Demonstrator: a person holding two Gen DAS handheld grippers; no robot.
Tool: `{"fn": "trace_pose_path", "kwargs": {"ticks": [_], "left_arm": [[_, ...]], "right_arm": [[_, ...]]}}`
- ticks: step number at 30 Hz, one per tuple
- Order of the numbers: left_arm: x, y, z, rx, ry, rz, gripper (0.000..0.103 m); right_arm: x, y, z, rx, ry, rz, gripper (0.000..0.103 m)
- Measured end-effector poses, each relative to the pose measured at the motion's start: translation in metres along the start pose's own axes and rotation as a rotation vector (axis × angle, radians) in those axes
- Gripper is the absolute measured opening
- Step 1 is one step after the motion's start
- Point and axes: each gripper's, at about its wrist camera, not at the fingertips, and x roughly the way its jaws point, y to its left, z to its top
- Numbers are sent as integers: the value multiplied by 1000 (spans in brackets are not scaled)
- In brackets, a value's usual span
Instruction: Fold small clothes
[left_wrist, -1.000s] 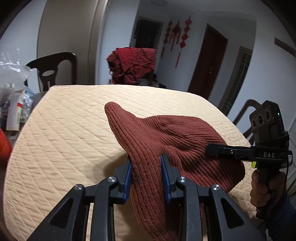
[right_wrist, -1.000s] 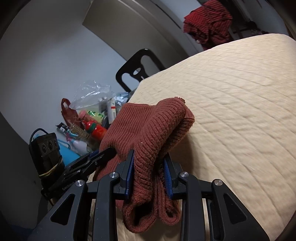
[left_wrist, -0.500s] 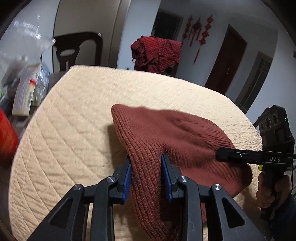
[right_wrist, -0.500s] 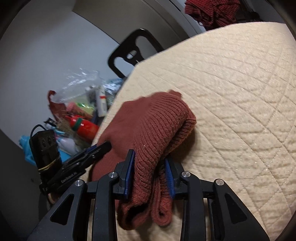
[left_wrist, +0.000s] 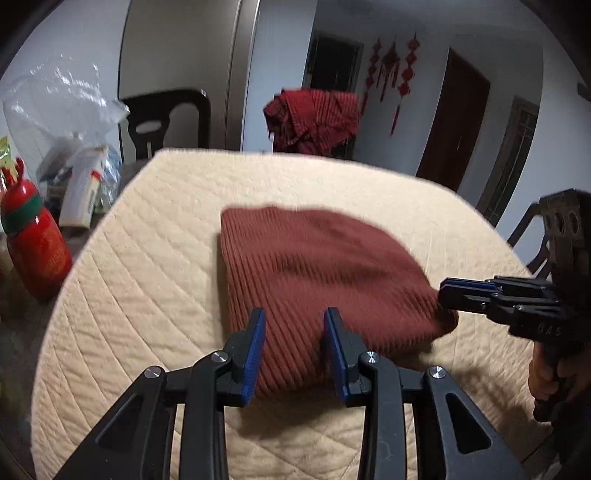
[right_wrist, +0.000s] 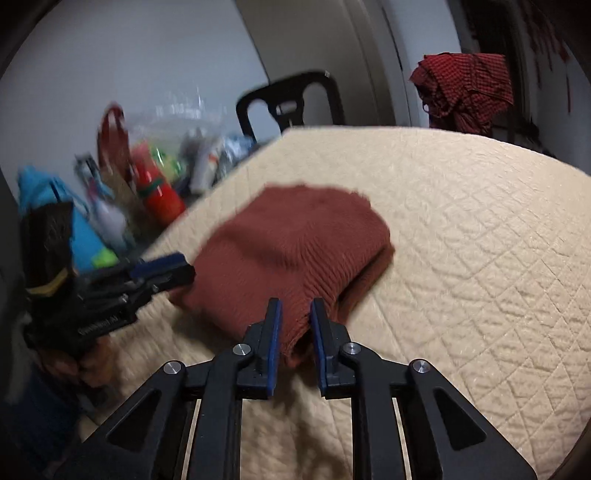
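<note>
Blue-padded black fingers (left_wrist: 256, 345) of the left gripper (left_wrist: 293, 347) stand apart, straddling the near edge of a rust-red ribbed knit garment (left_wrist: 317, 273) without pinching it. The right gripper (right_wrist: 295, 336) has narrower-set fingers (right_wrist: 275, 332) with a fold of the same garment (right_wrist: 291, 254) between them; whether the pads actually clamp the knit cannot be told through the motion blur. The garment lies folded into a thick, rounded slab on a table (left_wrist: 147, 280) covered with a cream cloth quilted in a diamond pattern. In the left view the right gripper (left_wrist: 448, 293) reaches to the garment's right corner. Beside the table's left edge sit a glossy red bottle (left_wrist: 35, 243) with a green band and crinkled clear plastic bags (left_wrist: 62, 99). A dark red checked cloth (left_wrist: 314, 118) hangs over a chair behind the table.
</note>
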Motion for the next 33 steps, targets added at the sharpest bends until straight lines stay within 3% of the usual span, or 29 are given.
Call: {"fn": "trace_pose_path", "kwargs": {"ticks": [3,11,16,17,20,33], "left_arm": [[5,3,-1,-3,6,25,36],[-8,-10,-6,5,11,92,36],[-18,-14,-15,-9,11,133,37],[-20,-14,-18,-10,14,142,40],[-22,-13,-26,-9,23,170,47],[-19,-2,-54,-47,105,213,47]], "right_arm": [[10,-7,-8,6,39,-34,15],[-11,6,-11,-32,15,-48,15],[-13,18,-18,-55,27,-84,20],[-13,20,-21,-61,33,-93,22],[-11,24,-31,-78,50,-114,43],[1,28,-57,-102,109,-202,44]]}}
